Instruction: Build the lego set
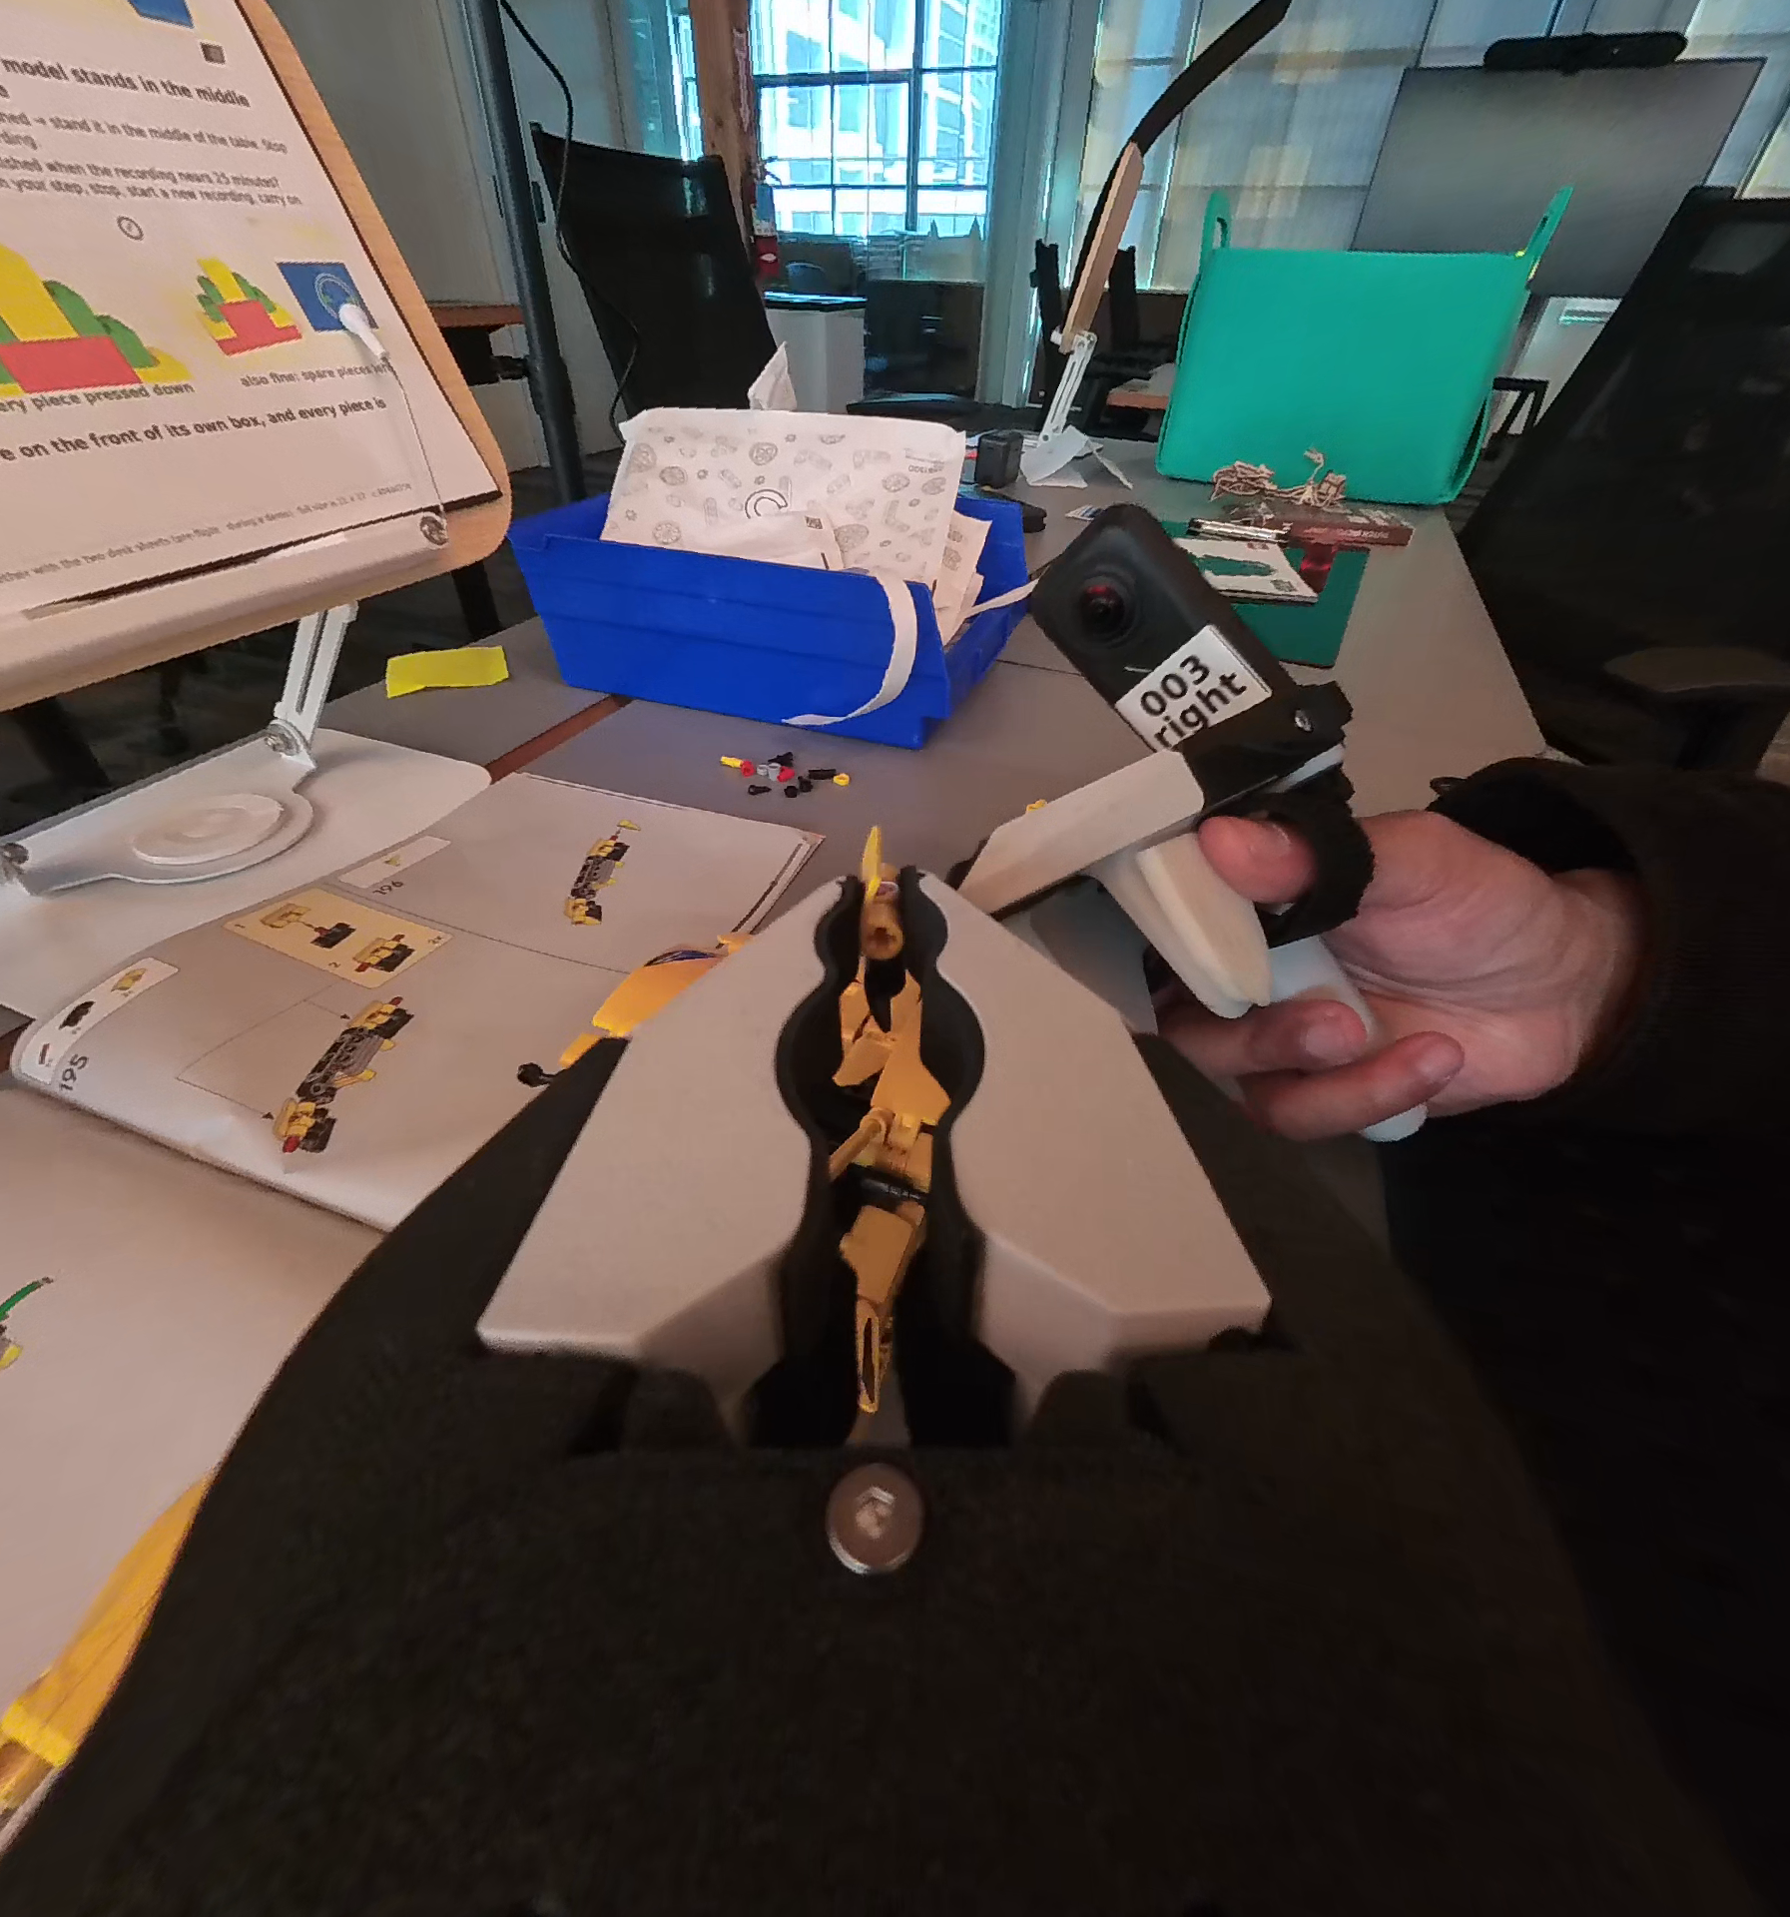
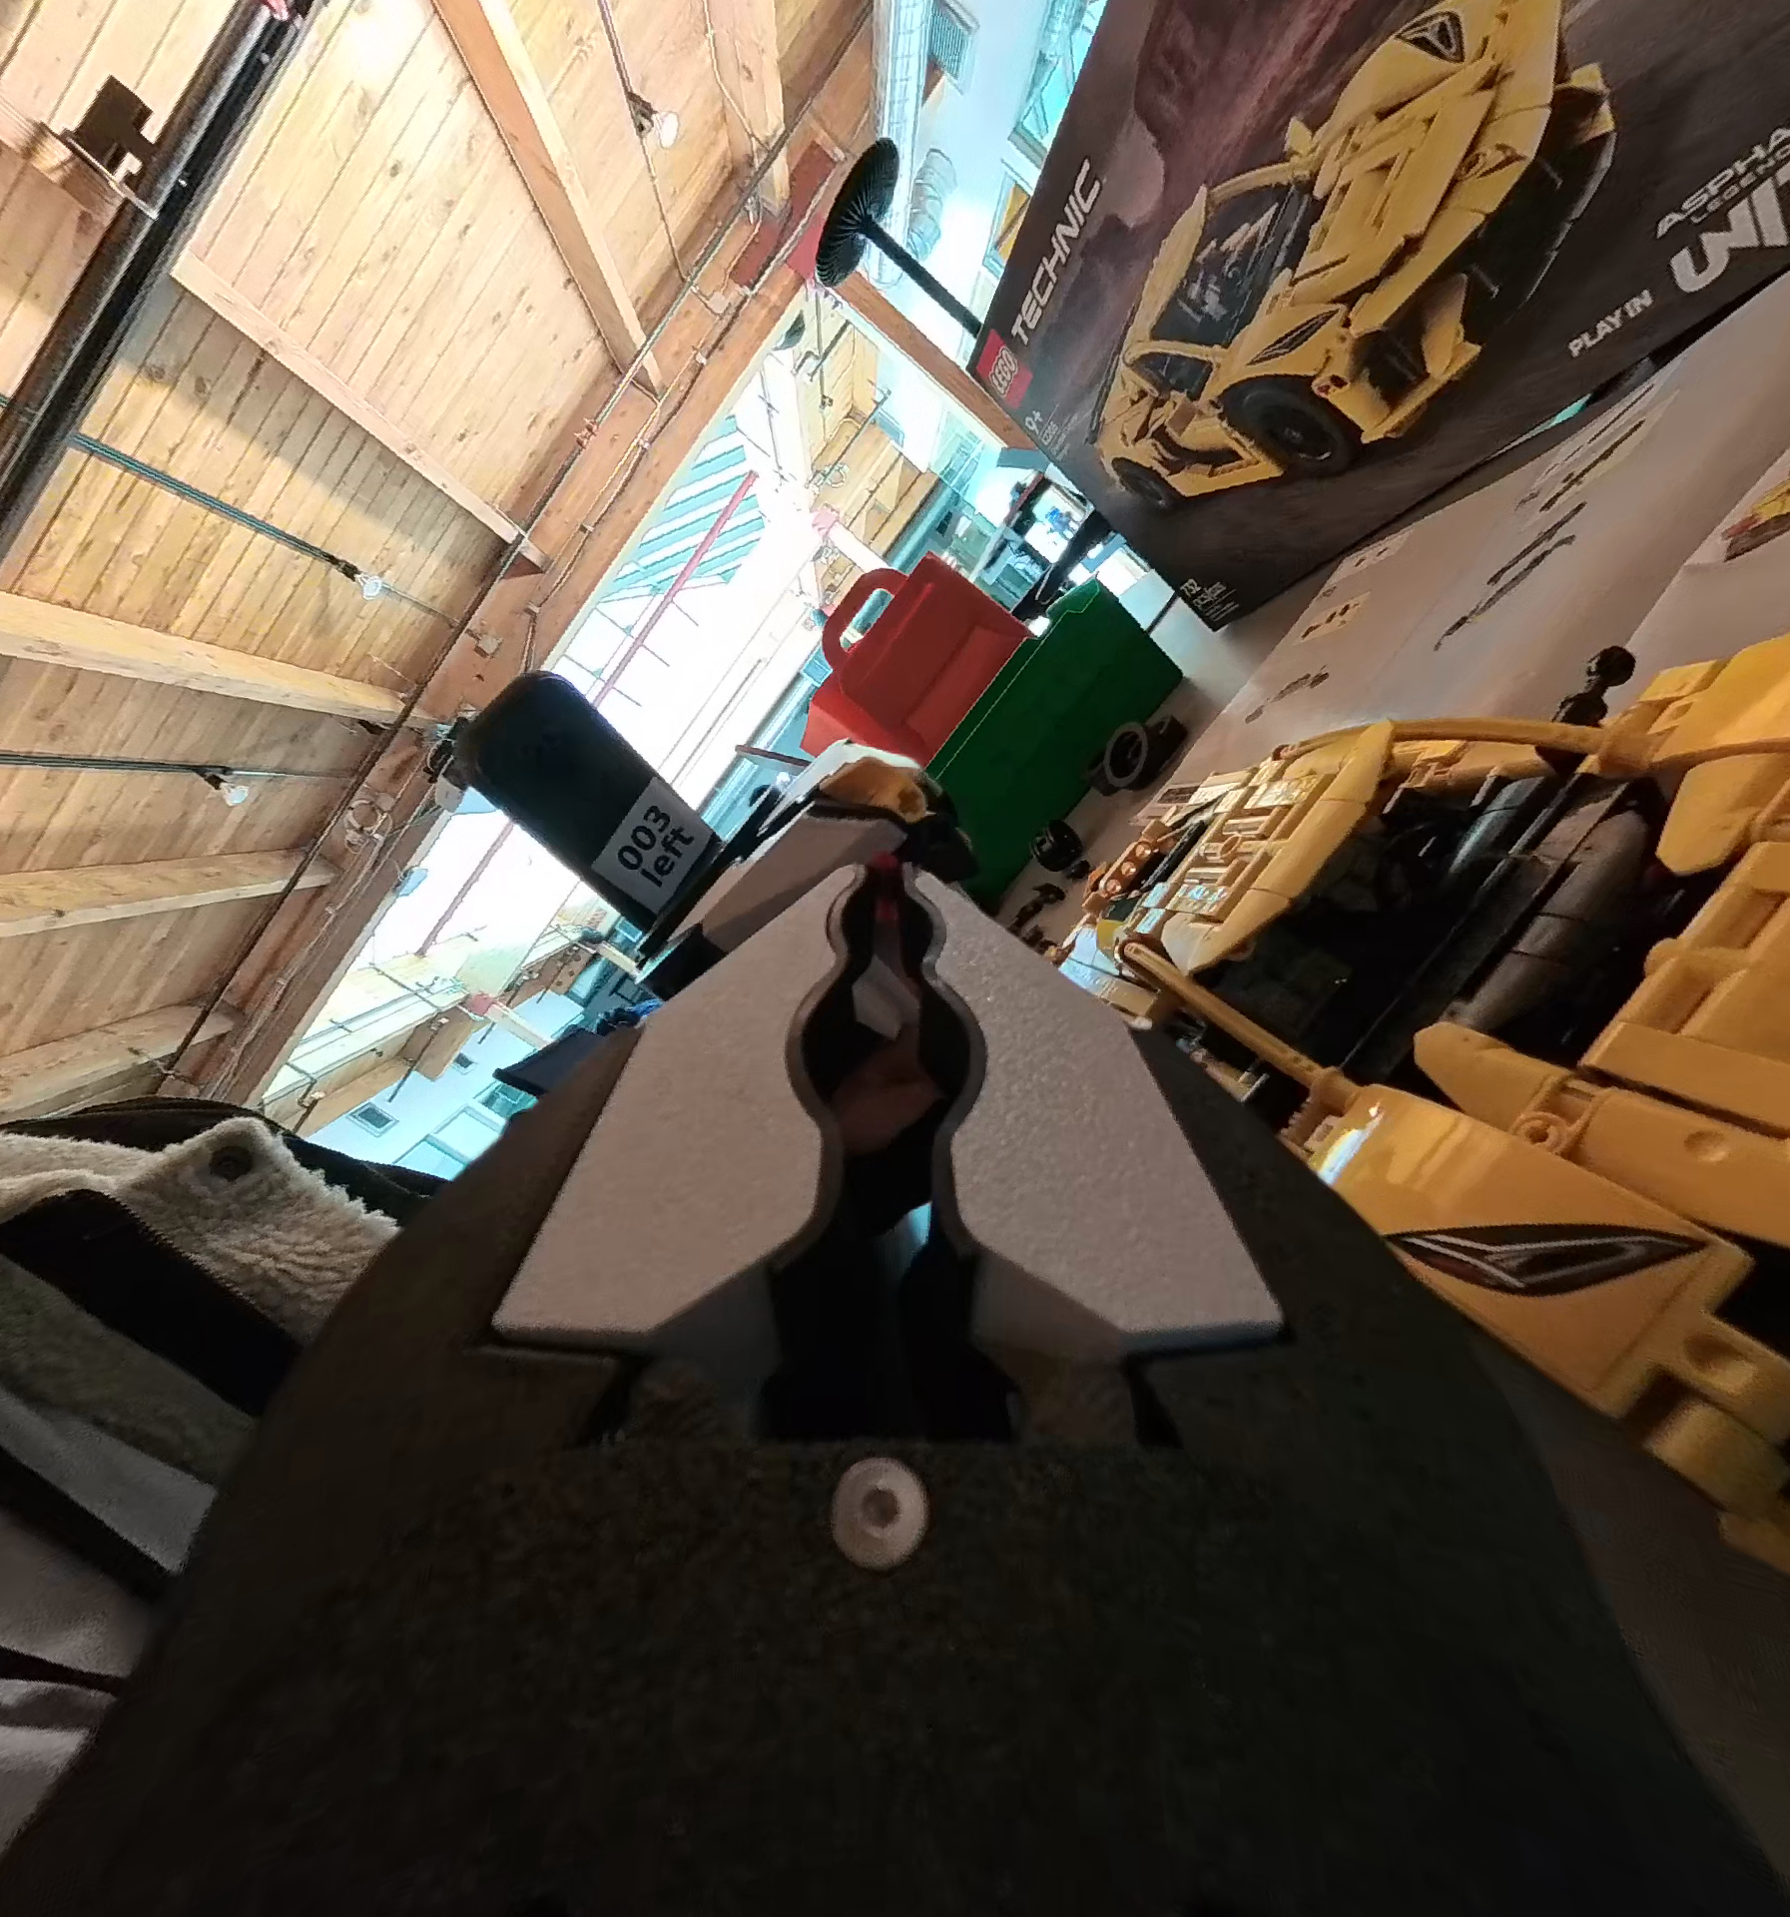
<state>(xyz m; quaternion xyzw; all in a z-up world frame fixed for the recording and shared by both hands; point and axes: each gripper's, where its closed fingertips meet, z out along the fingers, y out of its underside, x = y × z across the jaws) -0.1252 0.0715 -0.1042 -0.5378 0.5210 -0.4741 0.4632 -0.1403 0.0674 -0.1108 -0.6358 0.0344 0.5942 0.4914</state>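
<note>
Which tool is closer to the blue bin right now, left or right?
Right. The right tool sits ahead and to the right, between the left tool and the blue bin. The left tool hangs farther back over the booklet.

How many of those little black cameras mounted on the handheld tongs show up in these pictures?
2. One black camera sits atop the right tongs, seen from the left wrist view. The other camera sits atop the left tongs, seen from the right wrist view.
</note>
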